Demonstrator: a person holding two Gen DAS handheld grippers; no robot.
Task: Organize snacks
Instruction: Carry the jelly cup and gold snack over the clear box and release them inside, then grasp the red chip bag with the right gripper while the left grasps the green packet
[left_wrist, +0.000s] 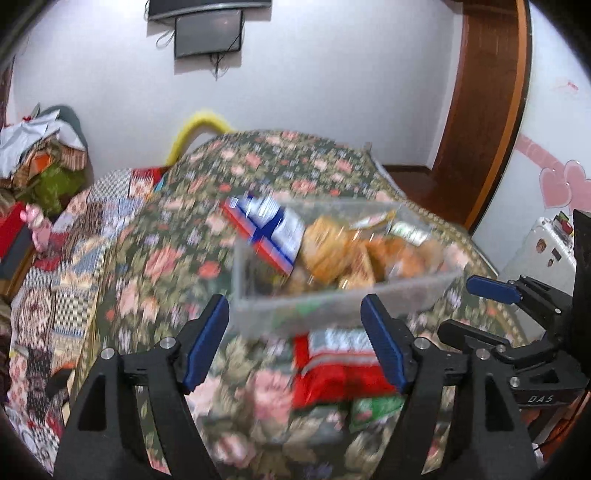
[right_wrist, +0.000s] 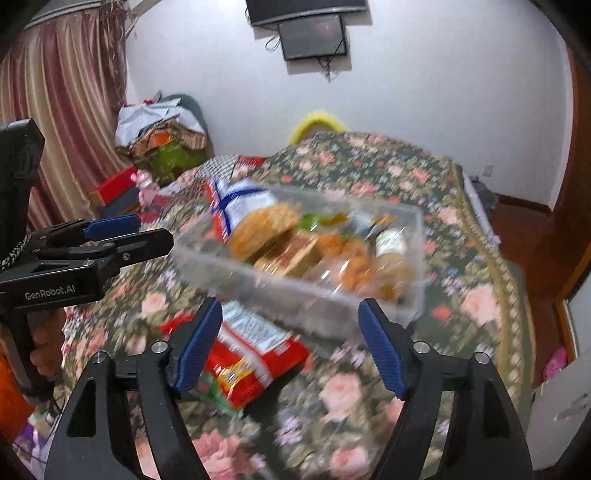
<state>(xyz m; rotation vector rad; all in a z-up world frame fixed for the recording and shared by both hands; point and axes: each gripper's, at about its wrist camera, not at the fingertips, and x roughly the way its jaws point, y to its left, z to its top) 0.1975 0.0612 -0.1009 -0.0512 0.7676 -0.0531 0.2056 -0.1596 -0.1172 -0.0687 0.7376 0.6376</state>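
Both grippers, left (left_wrist: 295, 343) and right (right_wrist: 290, 345), hang spread and empty above the floral bedspread (right_wrist: 461, 229). The clear snack tub (right_wrist: 236, 275) sits half-filled; a red snack packet (right_wrist: 258, 354) lies just before it, probably next to grab.

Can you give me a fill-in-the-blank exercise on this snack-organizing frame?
1. The clear plastic bin on the floral bedspread already holds several ____.
2. The red snack bag lies ____ the bin, on its near side.
3. The left gripper and the right gripper both have their jaws ____.
4. On the wall beyond the bed hangs a dark ____.

Missing words: snacks; outside; open; screen
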